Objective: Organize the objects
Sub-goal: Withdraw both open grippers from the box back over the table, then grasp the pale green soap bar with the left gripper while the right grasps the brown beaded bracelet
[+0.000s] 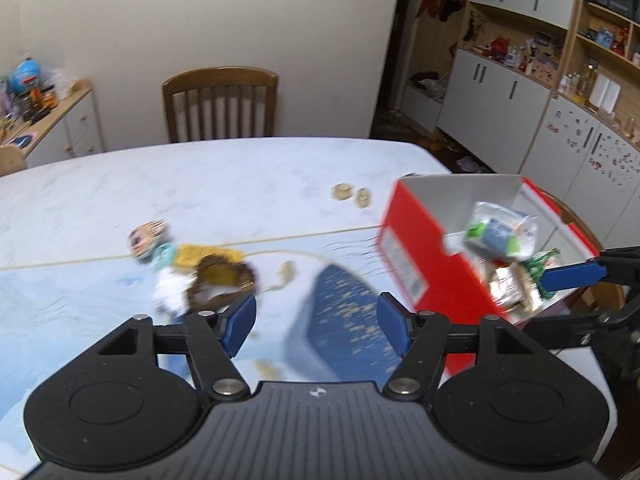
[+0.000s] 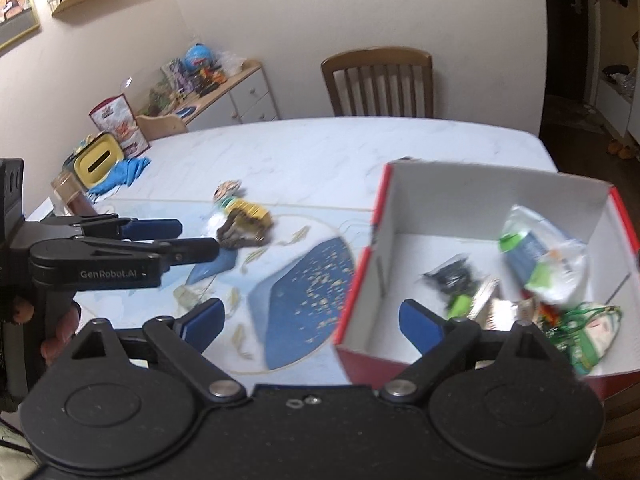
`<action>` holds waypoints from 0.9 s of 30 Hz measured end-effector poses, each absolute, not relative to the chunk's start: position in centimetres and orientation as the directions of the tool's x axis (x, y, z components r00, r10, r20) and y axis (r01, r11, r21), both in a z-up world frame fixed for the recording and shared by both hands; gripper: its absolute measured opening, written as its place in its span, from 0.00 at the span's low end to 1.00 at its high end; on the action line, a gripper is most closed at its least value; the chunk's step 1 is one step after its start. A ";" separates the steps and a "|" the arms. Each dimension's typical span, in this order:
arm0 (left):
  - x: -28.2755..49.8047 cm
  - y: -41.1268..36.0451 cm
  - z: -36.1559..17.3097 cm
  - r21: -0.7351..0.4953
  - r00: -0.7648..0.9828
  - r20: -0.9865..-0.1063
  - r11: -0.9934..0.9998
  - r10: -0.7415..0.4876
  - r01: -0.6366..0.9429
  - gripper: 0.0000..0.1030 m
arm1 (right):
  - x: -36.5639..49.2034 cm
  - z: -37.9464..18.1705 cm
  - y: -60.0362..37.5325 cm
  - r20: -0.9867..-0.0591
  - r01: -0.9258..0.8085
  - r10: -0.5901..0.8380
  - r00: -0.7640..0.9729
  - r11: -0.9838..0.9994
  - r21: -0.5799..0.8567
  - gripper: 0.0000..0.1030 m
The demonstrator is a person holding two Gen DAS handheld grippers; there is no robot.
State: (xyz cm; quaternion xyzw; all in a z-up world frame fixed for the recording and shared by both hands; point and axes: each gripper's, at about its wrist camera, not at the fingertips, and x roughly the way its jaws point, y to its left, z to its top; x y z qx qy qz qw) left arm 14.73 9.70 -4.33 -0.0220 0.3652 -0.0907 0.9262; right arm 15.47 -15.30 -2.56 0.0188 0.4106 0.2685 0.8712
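Grippers both empty, jaws wide: left gripper (image 1: 316, 314) over the bench (image 1: 224, 184), right gripper (image 2: 310, 320) at the near wall of the red cardboard box with white inside (image 2: 460, 196). Box already holds a clear plastic packet with green and blue print (image 2: 540, 256) and other small items. Small doll figure in yellow top (image 1: 188, 264) lies loose on the bench left of the box, likely next. Approach low, centre jaws on its torso, close firmly; blur makes its outline uncertain.
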 end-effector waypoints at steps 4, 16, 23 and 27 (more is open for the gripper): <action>14.0 12.5 -5.5 -0.096 0.718 -0.679 0.988 -0.153 0.120 0.70 | 15.4 -2.8 -13.7 -0.714 -0.449 0.480 0.509 0.856 0.255 0.91; 13.0 16.6 -10.8 -0.086 0.656 -0.741 0.989 -0.142 0.117 0.97 | 16.3 -3.2 -8.7 -0.742 -0.479 0.467 0.480 0.849 0.224 0.91; 13.5 17.5 -13.6 -0.085 0.649 -0.747 0.989 -0.145 0.123 0.99 | 18.5 -3.9 -5.5 -0.759 -0.487 0.445 0.475 0.851 0.194 0.90; 13.7 17.6 -14.5 -0.074 0.670 -0.730 0.990 -0.138 0.124 0.98 | 20.2 -4.7 -3.4 -0.767 -0.490 0.430 0.476 0.854 0.175 0.89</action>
